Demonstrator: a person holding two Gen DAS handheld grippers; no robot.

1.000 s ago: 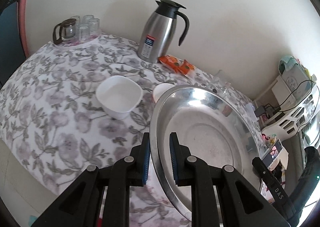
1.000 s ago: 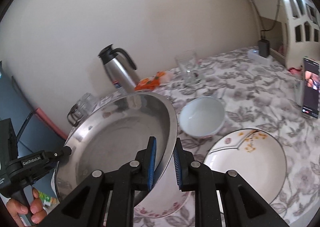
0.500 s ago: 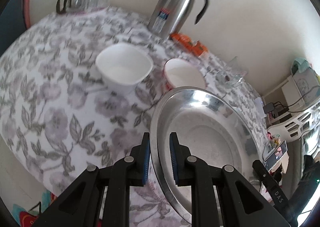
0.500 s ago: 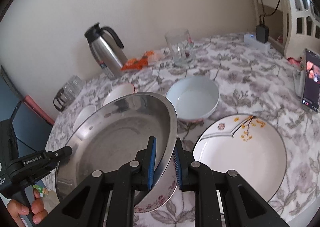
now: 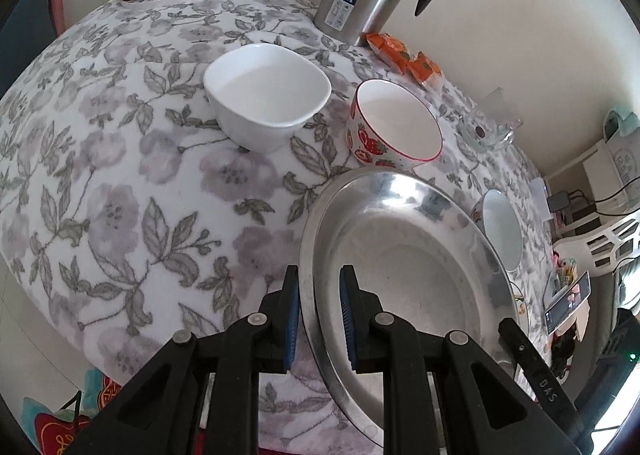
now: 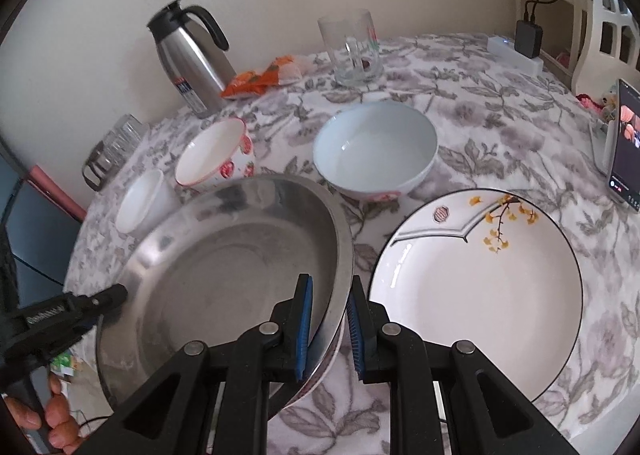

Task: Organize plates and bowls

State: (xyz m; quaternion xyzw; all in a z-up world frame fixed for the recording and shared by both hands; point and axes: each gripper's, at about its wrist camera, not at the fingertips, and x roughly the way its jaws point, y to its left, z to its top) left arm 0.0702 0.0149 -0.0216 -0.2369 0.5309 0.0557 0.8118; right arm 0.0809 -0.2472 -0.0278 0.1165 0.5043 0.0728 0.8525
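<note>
Steel basin (image 5: pixel 404 287) | stiff, light, slick | pinched at opposite rims by left gripper (image 5: pixel 318 319) and right gripper (image 6: pixel 329 329) | near tabletop (image 5: pixel 120 175) front edge, above patterned plate (image 6: pixel 324 367)

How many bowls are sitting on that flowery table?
3: a square white bowl far left, a strawberry bowl beside it, and a pale blue bowl behind the flowered plate. Others may be hidden.
</note>
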